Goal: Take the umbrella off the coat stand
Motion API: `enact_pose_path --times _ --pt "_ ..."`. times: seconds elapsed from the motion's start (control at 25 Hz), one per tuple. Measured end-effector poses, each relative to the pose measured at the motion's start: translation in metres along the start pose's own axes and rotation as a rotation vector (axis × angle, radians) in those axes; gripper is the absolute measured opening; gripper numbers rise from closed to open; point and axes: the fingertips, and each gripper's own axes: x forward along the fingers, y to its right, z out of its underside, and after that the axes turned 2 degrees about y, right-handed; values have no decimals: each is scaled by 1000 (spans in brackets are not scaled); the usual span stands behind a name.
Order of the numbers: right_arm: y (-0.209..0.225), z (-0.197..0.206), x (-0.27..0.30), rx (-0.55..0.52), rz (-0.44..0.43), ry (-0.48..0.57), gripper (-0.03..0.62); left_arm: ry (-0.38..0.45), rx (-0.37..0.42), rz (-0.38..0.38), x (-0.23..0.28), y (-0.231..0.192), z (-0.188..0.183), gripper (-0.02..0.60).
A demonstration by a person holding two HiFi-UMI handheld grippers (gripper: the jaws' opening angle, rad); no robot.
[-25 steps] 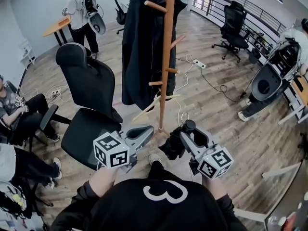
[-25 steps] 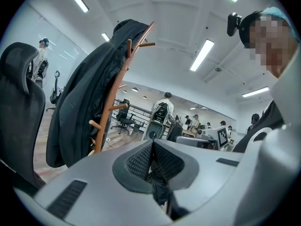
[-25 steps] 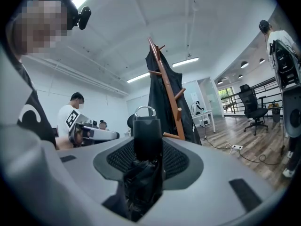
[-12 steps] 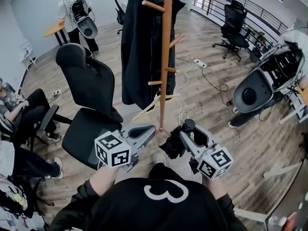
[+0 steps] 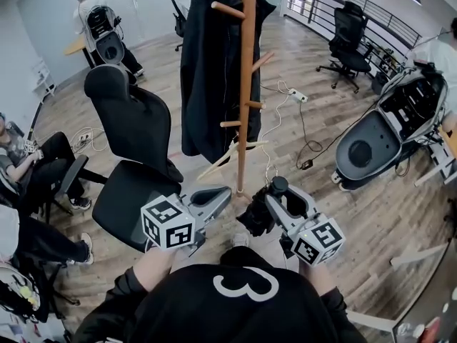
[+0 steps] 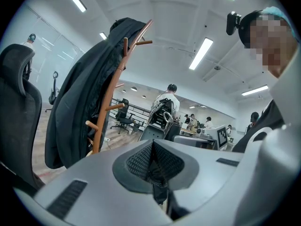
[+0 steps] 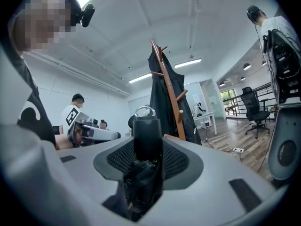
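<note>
Now my right gripper point(image 5: 275, 193) clamps the umbrella point(image 7: 147, 135) clear of the coat stand point(image 5: 245, 84) at twelve o'clock, left gripper point(image 5: 220, 194) clenched empty; I'd withdraw.

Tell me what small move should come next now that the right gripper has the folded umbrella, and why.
Probably draw the right gripper a little further back from the wooden coat stand, jaws shut on the folded black umbrella. The umbrella is already off the stand and well apart from it, low by the person's body, so clearing it away seems to be all that remains.
</note>
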Motion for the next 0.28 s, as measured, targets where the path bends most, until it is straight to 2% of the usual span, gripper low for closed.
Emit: enact_pose_path --times 0.28 --pt "2 -4 4 1 2 2 190 0 3 -6 -3 -2 -5 15"
